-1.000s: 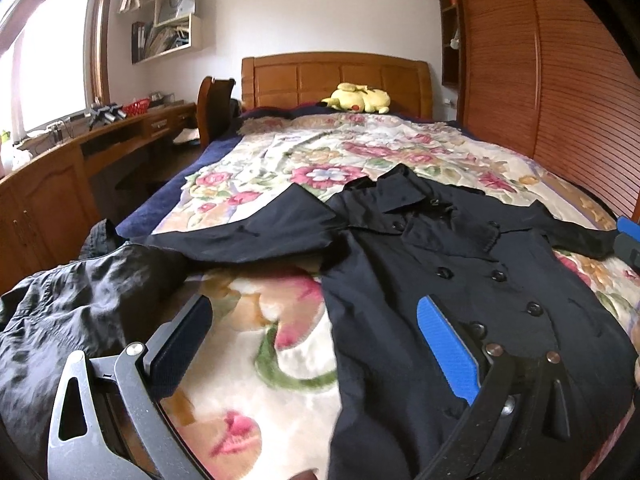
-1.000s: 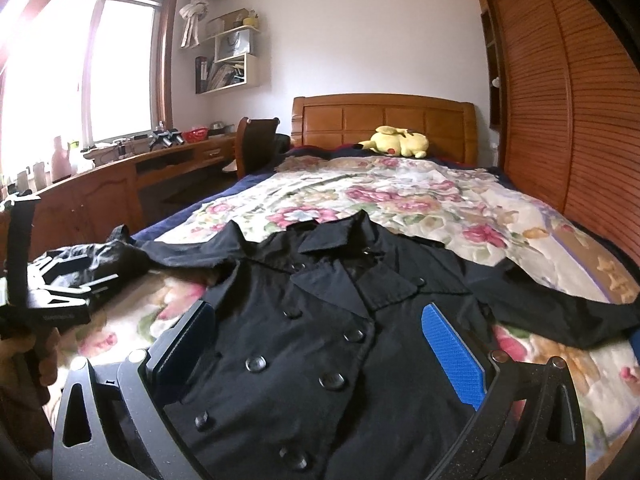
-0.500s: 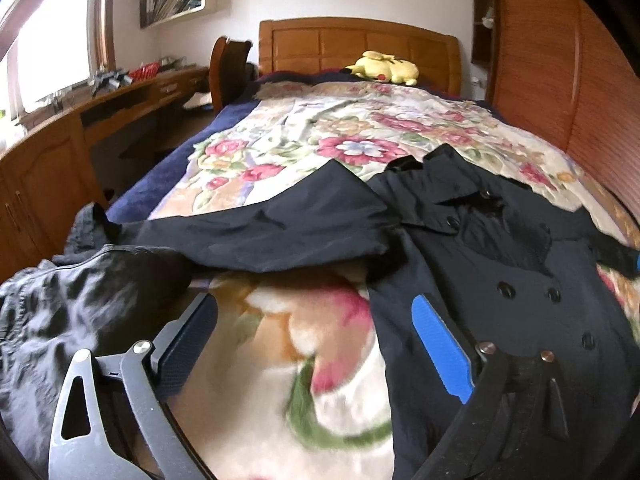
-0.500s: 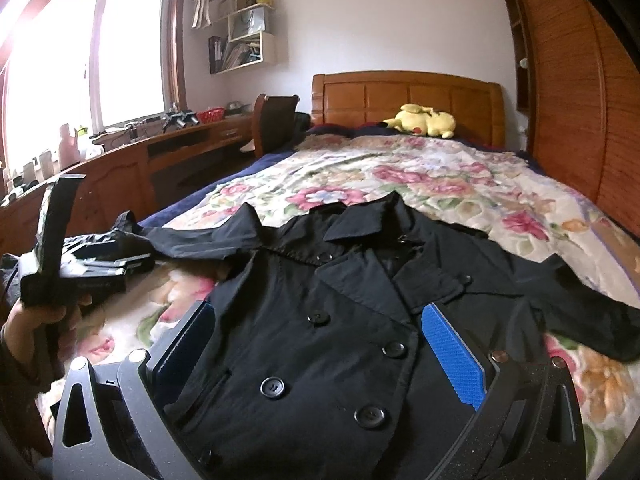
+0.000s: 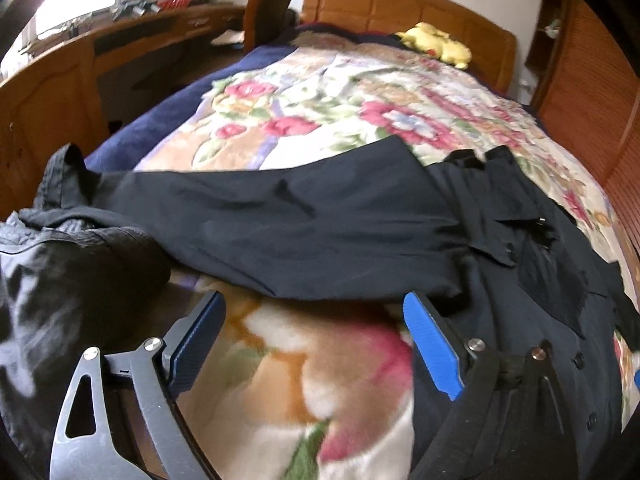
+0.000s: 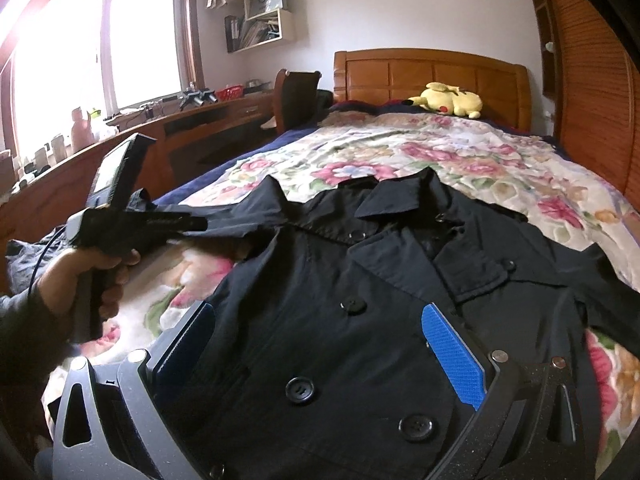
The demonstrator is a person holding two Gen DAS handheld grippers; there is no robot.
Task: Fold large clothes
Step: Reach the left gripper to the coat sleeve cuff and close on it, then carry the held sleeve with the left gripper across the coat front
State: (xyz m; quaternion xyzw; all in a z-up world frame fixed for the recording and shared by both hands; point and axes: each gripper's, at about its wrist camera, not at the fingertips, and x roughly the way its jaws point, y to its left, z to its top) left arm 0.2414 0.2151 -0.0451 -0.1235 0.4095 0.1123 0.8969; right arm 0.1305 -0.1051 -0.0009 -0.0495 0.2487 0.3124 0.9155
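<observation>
Two grippers are in my views, and between them one black coat point(image 6: 360, 300) lies face up and flat on the floral blanket point(image 6: 460, 152) of the bed. Starting at the left, a second dark garment point(image 5: 60, 280) sits crumpled at the bed's edge, touching the cuff end of the coat's sleeve point(image 5: 280, 224). That sleeve stretches straight out sideways toward the desk point(image 6: 200, 120) side. My left gripper point(image 5: 316, 320) hangs just in front of the sleeve's lower edge with its jaws wide, blue pads point(image 5: 430, 344) apart and only blanket between them; they have just been closing a little, yet nothing is gripped. A second ago this view showed most of the coat front; now the sleeve fills the middle, closer and tilted, and the picture is blurred. In the right view the left hand point(image 6: 84, 280) grips that tool's handle beside the coat. The coat's long axis runs along the bed, collar point(image 6: 400, 196) toward the wooden headboard point(image 6: 428, 72) and hem toward me. It is double-breasted, with two columns of black buttons point(image 6: 299, 390), wide lapels and slight creases. My right gripper point(image 6: 320, 340) hovers over the lower front, jaws spread wide, holding nothing. Farther right, the other sleeve point(image 6: 608, 292) angles out over the blanket, and a yellow plush toy point(image 6: 452, 100) rests by the headboard.
</observation>
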